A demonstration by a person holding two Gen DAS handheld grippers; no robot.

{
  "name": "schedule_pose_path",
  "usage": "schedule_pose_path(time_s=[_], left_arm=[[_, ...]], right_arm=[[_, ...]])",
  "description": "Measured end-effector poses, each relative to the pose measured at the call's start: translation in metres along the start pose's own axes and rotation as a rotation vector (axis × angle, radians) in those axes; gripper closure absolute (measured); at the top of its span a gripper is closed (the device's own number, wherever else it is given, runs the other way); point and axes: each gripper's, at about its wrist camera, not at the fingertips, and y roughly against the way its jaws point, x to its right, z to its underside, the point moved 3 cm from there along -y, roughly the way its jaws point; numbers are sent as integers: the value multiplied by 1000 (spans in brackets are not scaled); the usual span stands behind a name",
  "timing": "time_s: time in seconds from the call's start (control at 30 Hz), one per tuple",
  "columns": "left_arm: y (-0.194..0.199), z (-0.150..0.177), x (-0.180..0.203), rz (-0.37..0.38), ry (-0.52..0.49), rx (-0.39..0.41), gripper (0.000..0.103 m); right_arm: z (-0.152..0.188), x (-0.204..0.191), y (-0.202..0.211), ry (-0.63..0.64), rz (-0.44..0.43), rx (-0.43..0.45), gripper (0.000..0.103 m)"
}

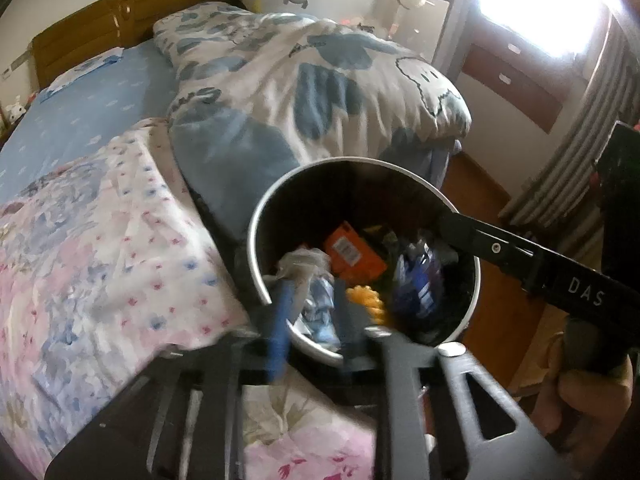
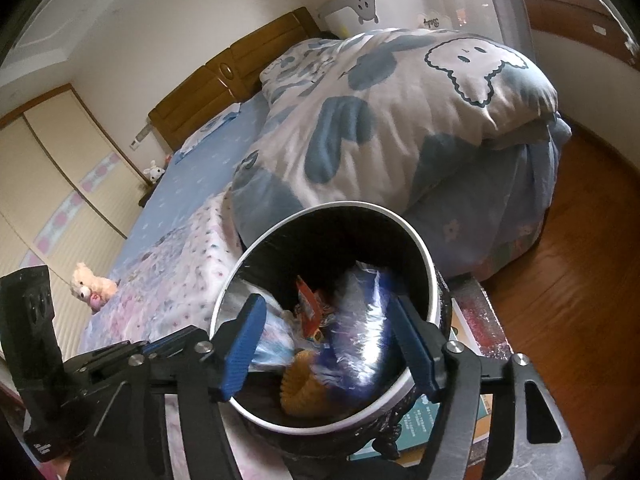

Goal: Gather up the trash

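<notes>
A round trash bin with a white rim (image 1: pixel 256 216) (image 2: pixel 352 204) stands against the bed's edge. Inside lie an orange packet (image 1: pixel 352 252) (image 2: pixel 308 308), a shiny blue wrapper (image 1: pixel 420 280) (image 2: pixel 360 328), a yellow ridged piece (image 1: pixel 366 300) (image 2: pixel 300 384) and crumpled clear plastic (image 1: pixel 304 264). My left gripper (image 1: pixel 314 304) hovers over the bin's near rim, its blurred fingers apart and not pressing on the pale blue wrapper (image 1: pixel 320 316) below them. My right gripper (image 2: pixel 328 340) is spread wide over the bin mouth, holding nothing. In the left wrist view its black fingers (image 1: pixel 460 228) reach over the right rim.
The bed carries a floral sheet (image 1: pixel 100 260), a blue sheet (image 1: pixel 92 112) and a bunched blue-and-white duvet (image 1: pixel 300 92) (image 2: pixel 380 128). A plush toy (image 2: pixel 90 284) lies on it. Wooden floor (image 2: pixel 580 280) runs to the right. Boxes (image 2: pixel 476 412) sit beside the bin's base.
</notes>
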Motion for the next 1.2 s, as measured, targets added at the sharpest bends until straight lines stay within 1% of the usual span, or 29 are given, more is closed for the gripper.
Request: schedule_pose_path(time_s=[0.03, 0.13, 0.2, 0.27, 0.4, 0.47, 0.53, 0.6, 0.7, 0.8, 0.83, 0.87, 0.93, 1.07, 1.2], left_arm=[[4, 2, -3, -5, 8, 12, 64], [13, 8, -10, -9, 28, 22, 62], [20, 14, -16, -10, 51, 30, 56], [29, 22, -24, -17, 82, 46, 43], [52, 42, -38, -21, 128, 84, 36], [64, 52, -45, -32, 146, 107, 28], [78, 65, -53, -55, 171, 137, 23], [89, 77, -62, -61, 188, 158, 22], [105, 94, -75, -94, 208, 177, 21], [121, 109, -91, -122, 241, 201, 21], [126, 113, -95, -131, 246, 207, 21], [130, 116, -98, -143, 249, 214, 21], [142, 124, -103, -172, 252, 235, 19], [168, 137, -107, -247, 246, 299, 11], [194, 143, -109, -300, 235, 370, 9]], right_arm=[[0, 0, 1, -1, 1, 2, 35], [4, -1, 5, -9, 1, 12, 34], [7, -1, 9, -19, -1, 21, 31], [11, -4, 15, -27, -1, 33, 28], [22, -15, 25, -25, -14, 55, 26], [31, -24, 31, -23, -25, 70, 20], [38, -32, 36, -23, -43, 81, 18], [50, -44, 41, -12, -60, 92, 18], [62, -58, 46, 4, -72, 103, 13], [74, -74, 53, 48, -37, 121, 7], [76, -78, 55, 58, -30, 130, 4], [80, -84, 58, 71, -29, 142, 3], [86, -92, 60, 91, -36, 157, 2], [93, -113, 68, 144, -70, 190, 2], [91, -136, 80, 219, -88, 239, 2]])
